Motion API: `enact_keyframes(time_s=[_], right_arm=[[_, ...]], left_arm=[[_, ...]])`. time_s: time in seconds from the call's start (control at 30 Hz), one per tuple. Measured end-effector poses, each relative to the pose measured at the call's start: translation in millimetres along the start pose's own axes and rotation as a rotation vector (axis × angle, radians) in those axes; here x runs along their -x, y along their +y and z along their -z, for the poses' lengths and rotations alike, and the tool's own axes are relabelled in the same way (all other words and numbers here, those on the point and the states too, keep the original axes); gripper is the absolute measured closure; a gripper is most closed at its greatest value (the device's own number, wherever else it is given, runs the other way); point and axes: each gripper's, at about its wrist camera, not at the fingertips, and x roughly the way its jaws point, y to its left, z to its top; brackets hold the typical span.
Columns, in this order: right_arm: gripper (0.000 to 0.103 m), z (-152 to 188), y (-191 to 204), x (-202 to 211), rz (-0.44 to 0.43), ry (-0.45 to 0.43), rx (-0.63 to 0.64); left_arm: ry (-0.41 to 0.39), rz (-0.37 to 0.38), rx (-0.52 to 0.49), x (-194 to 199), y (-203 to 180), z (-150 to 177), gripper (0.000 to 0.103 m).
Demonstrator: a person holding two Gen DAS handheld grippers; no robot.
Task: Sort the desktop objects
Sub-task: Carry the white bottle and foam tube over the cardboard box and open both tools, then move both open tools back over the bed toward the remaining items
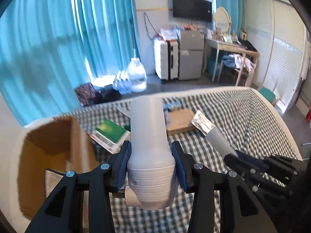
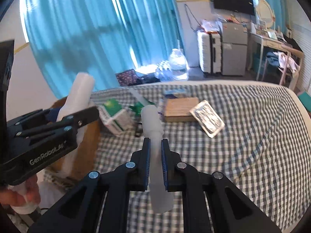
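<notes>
My left gripper (image 1: pixel 152 156) is shut on a wide white plastic bottle-shaped piece (image 1: pixel 148 136), held above the checkered bed next to an open cardboard box (image 1: pixel 56 136). It also shows in the right wrist view (image 2: pixel 77 95) at the left. My right gripper (image 2: pixel 155 151) is shut on a narrow translucent white tube (image 2: pixel 151 120), held above the bed; its tip shows in the left wrist view (image 1: pixel 215 137). On the bed lie a green-white box (image 2: pixel 114 114), a flat brown box (image 2: pixel 180 106) and a silver foil packet (image 2: pixel 208 118).
The checkered bed (image 2: pixel 243 145) fills the foreground. Beyond it are blue curtains (image 2: pixel 87 29), a water jug (image 2: pixel 177 62), a white suitcase (image 2: pixel 209 52), a small fridge (image 2: pixel 234 50) and a dressing table with a chair (image 2: pixel 276 54).
</notes>
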Motion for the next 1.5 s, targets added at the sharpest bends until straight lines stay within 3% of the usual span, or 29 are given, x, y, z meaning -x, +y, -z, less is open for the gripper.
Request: enact_keyframes(time_s=[0.3, 0.53, 0.77, 0.93, 1.07, 1.1, 1.13, 1.17, 1.2, 1.23, 1.27, 1.4, 1.5], right_arm=[[0.093, -14.3, 76.2, 6.9, -0.11, -0.019, 0.095], [0.092, -17.9, 139.4, -26.8, -0.239, 0.046, 0.131], [0.092, -13.3, 190.0, -86.6, -0.356, 0.154, 0.121], [0.092, -10.9, 202.3, -131.1, -0.373, 0.221, 0.064], [0.084, -14.8, 198.4, -156.0, -0.372, 0.238, 0.013], [0.074, -15.8, 195.5, -159.6, -0.37, 0.235, -0.009], [0.064, -16.2, 192.9, -162.2, -0.373, 0.235, -0.035], [0.046, -16.8, 188.9, -163.1, -0.37, 0.228, -0.06], [0.043, -17.5, 186.1, -162.3, -0.37, 0.217, -0.075], [0.043, -19.2, 184.2, -159.9, -0.379, 0.2, -0.078], [0.043, -20.7, 182.5, -156.3, -0.378, 0.183, -0.073], [0.042, -25.1, 170.3, -136.4, -0.356, 0.112, -0.067], [0.042, -27.7, 160.3, -118.1, -0.28, 0.062, -0.047]], left_arm=[[-0.08, -0.046, 0.078, 48.6, 65.1, -5.4, 0.059], [-0.083, -0.103, 0.171, 58.1, 141.0, -2.0, 0.059], [0.022, -0.199, 0.235, 18.5, 222.8, 17.1, 0.059], [0.114, -0.224, 0.279, -20.2, 262.1, 40.6, 0.059], [0.171, -0.208, 0.283, -47.0, 273.8, 52.9, 0.059], [0.179, -0.205, 0.277, -52.3, 274.2, 54.9, 0.059], [0.188, -0.202, 0.268, -57.5, 275.0, 56.7, 0.056], [0.195, -0.199, 0.261, -61.4, 274.1, 57.1, 0.048], [0.201, -0.197, 0.257, -63.5, 272.7, 57.4, 0.041], [0.205, -0.203, 0.257, -64.7, 271.6, 56.5, 0.026], [0.208, -0.216, 0.258, -65.8, 270.2, 55.1, 0.02], [0.205, -0.238, 0.265, -62.8, 260.5, 52.9, 0.013], [0.196, -0.259, 0.263, -53.2, 249.5, 53.4, 0.012]])
